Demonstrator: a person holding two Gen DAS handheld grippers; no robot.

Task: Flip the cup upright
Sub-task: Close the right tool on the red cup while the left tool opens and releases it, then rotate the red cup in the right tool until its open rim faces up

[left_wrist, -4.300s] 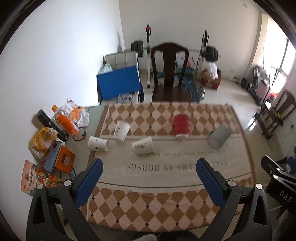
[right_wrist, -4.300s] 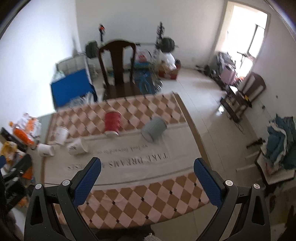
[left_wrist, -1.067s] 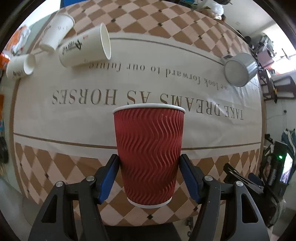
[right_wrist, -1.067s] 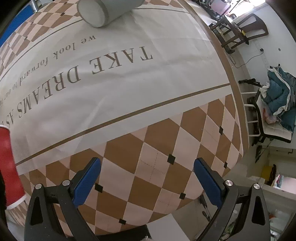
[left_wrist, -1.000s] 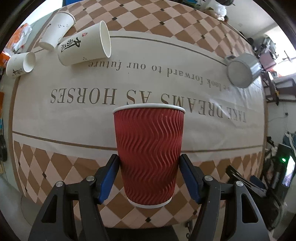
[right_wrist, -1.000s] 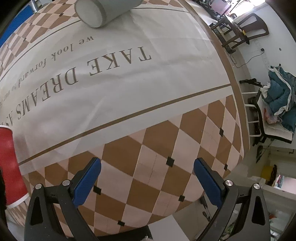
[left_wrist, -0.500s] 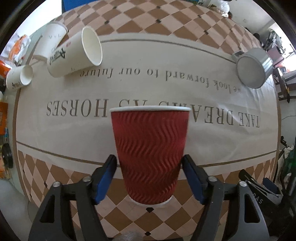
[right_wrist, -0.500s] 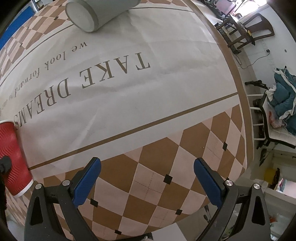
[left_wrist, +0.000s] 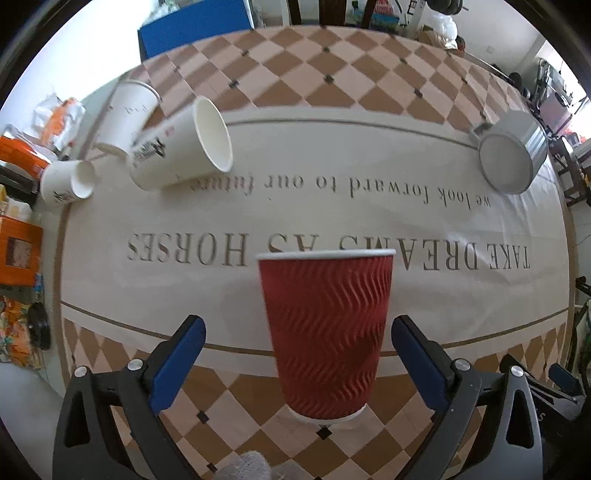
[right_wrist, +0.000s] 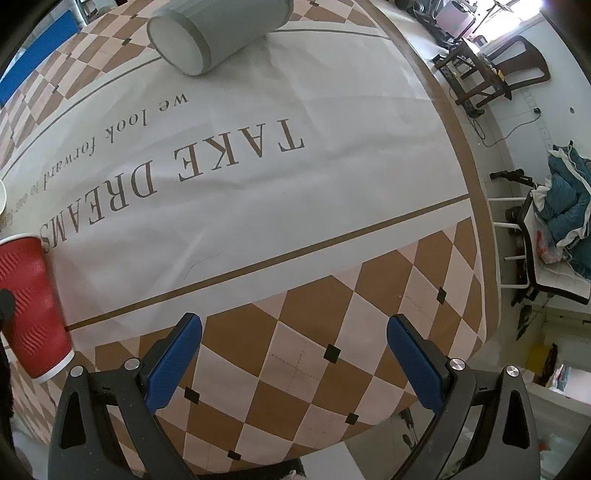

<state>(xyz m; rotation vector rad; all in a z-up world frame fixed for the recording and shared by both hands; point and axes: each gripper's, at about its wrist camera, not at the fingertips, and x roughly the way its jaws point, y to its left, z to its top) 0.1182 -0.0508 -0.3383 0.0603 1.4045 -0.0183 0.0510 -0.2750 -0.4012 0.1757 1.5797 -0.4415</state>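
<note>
A red ribbed paper cup (left_wrist: 325, 332) stands upright on the checkered tablecloth (left_wrist: 424, 110), near the front edge. My left gripper (left_wrist: 295, 347) is open, its blue pads apart on either side of the cup and not touching it. The cup also shows at the left edge of the right wrist view (right_wrist: 31, 302). My right gripper (right_wrist: 293, 350) is open and empty over the table's front right corner. A grey cup (right_wrist: 218, 33) lies on its side at the back right; it also shows in the left wrist view (left_wrist: 511, 157).
Three white paper cups (left_wrist: 177, 147) lie at the back left, at least two on their sides. Orange boxes and packets (left_wrist: 18, 243) sit off the table's left. The table's right edge (right_wrist: 469, 177) drops to the floor, with chairs beyond.
My left gripper has opened and let go of the red cup, which now stands on the table. The left gripper has drawn back a little. The right gripper has shifted only slightly.
</note>
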